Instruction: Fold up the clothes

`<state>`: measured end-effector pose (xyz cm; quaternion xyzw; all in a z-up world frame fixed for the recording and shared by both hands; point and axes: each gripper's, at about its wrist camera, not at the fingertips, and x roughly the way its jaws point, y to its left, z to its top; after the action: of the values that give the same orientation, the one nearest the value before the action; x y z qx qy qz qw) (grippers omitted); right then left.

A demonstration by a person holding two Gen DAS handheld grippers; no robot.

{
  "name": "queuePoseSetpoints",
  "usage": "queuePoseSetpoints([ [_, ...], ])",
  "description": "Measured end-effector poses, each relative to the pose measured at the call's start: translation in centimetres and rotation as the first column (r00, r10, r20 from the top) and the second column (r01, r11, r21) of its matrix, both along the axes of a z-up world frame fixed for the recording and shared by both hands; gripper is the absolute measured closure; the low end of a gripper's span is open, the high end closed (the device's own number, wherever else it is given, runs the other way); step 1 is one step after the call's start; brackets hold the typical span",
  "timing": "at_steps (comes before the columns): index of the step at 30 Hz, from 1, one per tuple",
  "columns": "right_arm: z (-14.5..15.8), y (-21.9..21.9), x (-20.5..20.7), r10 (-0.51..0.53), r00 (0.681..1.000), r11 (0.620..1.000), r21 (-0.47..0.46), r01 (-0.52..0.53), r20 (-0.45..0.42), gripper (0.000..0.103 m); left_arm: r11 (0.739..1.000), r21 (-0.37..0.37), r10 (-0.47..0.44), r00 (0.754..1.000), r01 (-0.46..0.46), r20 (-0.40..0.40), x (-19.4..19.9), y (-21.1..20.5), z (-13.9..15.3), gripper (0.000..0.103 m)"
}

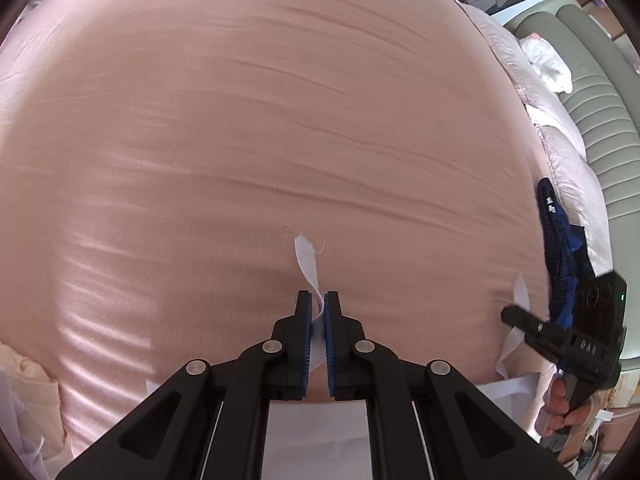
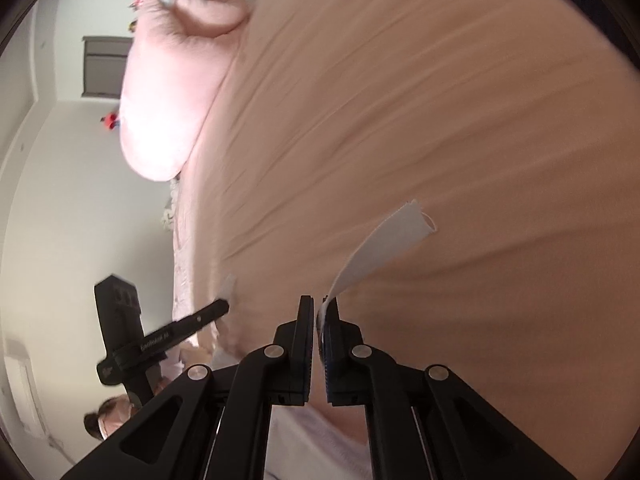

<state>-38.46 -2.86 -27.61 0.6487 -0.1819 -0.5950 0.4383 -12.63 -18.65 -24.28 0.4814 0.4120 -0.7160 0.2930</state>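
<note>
A large salmon-pink garment (image 1: 280, 120) lies spread wide, with thin white straps along its near edge. My left gripper (image 1: 318, 300) is shut on one white strap (image 1: 306, 256), which curls up from between the blue pads. In the right wrist view my right gripper (image 2: 320, 304) is shut on another white strap (image 2: 384, 240) at the edge of the same pink garment (image 2: 440, 120). The right gripper (image 1: 516, 314) also shows at the right edge of the left wrist view, in a hand (image 1: 560, 404). The left gripper (image 2: 222, 306) shows at the lower left of the right wrist view.
A pale pink quilt (image 2: 172, 80) is bunched beyond the garment. A grey-green padded surface (image 1: 600, 112) with a white bag (image 1: 548, 64) runs along the right. Dark blue cloth (image 1: 560, 240) sits by the right gripper. Cream fabric (image 1: 28, 380) lies at the lower left.
</note>
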Motion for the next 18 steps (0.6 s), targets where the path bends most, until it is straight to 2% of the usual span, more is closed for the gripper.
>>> queuePoseSetpoints([
  [3, 1.1, 0.5, 1.3, 0.025, 0.999, 1.0, -0.006, -0.025, -0.041, 0.101, 1.0, 0.015, 0.009, 0.999, -0.008, -0.037, 1.1, 0.8, 1.0, 0.098],
  [6, 2.3, 0.6, 2.4, 0.049, 0.993, 0.999, 0.024, -0.047, -0.11, 0.1, 1.0, -0.002, 0.004, 0.998, -0.004, -0.06, 2.8, 1.2, 2.3, 0.098],
  [8, 3.0, 1.0, 2.8, 0.049, 0.99, 0.999, -0.007, -0.05, -0.133, 0.1, 1.0, 0.001, 0.001, 0.995, -0.001, -0.1, 5.7, -1.1, 3.2, 0.098],
  [10, 3.3, 1.6, 3.2, 0.048, 0.987, 0.998, -0.037, -0.054, -0.152, 0.1, 1.0, 0.018, -0.005, 0.991, 0.008, -0.136, 5.8, -1.2, 3.6, 0.098],
  [12, 3.6, 1.4, 3.9, 0.06, 0.984, 0.997, -0.032, -0.067, -0.167, 0.1, 0.999, 0.04, -0.008, 0.988, 0.014, -0.157, 5.7, -1.2, 3.5, 0.098],
  [15, 3.9, 0.9, 5.0, 0.086, 0.979, 0.996, -0.021, -0.091, -0.183, 0.1, 0.997, 0.07, -0.017, 0.989, 0.027, -0.148, 7.6, -1.8, 2.4, 0.098],
  [18, 4.2, 2.4, 5.4, 0.114, 0.969, 0.993, 0.0, -0.117, -0.218, 0.1, 0.997, 0.07, -0.031, 0.988, 0.042, -0.149, 7.7, 0.2, 1.7, 0.098],
])
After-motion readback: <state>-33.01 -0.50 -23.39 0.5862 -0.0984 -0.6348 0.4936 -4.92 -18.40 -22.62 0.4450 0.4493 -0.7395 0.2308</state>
